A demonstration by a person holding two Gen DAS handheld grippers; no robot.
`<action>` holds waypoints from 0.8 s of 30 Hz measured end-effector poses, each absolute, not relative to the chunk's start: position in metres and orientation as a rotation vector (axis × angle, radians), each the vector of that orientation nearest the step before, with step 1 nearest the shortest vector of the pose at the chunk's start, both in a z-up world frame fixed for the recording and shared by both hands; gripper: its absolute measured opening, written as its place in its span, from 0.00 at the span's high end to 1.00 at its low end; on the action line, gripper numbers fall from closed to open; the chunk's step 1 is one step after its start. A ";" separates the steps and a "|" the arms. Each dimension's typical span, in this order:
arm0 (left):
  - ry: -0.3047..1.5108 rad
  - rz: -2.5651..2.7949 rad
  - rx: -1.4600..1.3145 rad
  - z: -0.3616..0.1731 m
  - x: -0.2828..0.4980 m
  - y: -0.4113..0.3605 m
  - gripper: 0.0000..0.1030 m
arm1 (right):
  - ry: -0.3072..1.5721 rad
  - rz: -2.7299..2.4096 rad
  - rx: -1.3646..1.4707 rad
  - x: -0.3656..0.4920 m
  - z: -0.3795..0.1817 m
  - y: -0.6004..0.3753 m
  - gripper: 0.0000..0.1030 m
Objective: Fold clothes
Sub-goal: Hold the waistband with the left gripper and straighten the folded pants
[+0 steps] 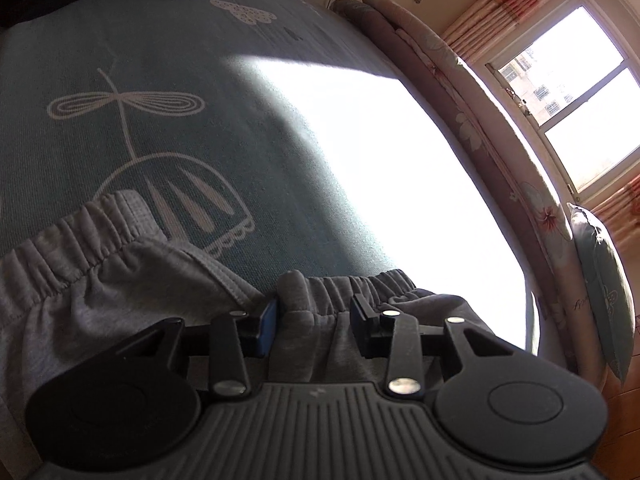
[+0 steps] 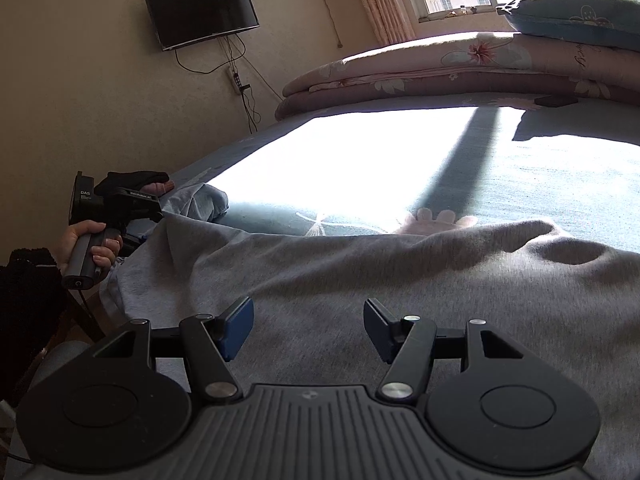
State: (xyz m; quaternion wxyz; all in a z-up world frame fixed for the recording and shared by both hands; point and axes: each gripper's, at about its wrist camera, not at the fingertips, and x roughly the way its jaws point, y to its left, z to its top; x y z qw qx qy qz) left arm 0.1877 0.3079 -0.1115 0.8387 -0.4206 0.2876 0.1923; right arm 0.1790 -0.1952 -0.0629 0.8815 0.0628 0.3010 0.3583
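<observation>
Grey sweatpants lie on a teal bedspread, their elastic waistband towards the bed's middle. My left gripper is low on the waistband, jaws partly closed. A bunched fold of grey cloth stands between them, touching both blue pads. In the right wrist view the grey cloth spreads wide, and my right gripper hovers open just over it with nothing between its fingers. At that view's left a person's hand grips the left gripper's handle; the cloth hides its fingertips.
A bright sun patch washes out the bed's middle. Folded floral quilts and a pillow are stacked along the far side under the window. A wall television with dangling cables hangs beyond the bed's left end.
</observation>
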 end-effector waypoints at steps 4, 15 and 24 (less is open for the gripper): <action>0.634 0.438 -0.810 -0.103 0.192 0.302 0.90 | 0.636 0.736 0.126 0.181 -0.065 -0.195 0.36; 0.453 0.481 -0.765 -0.034 0.146 0.284 0.90 | 0.606 0.742 0.138 0.177 -0.056 -0.200 0.33; 0.394 0.631 -0.730 -0.014 0.083 0.291 0.90 | 0.576 0.749 0.156 0.173 -0.047 -0.205 0.33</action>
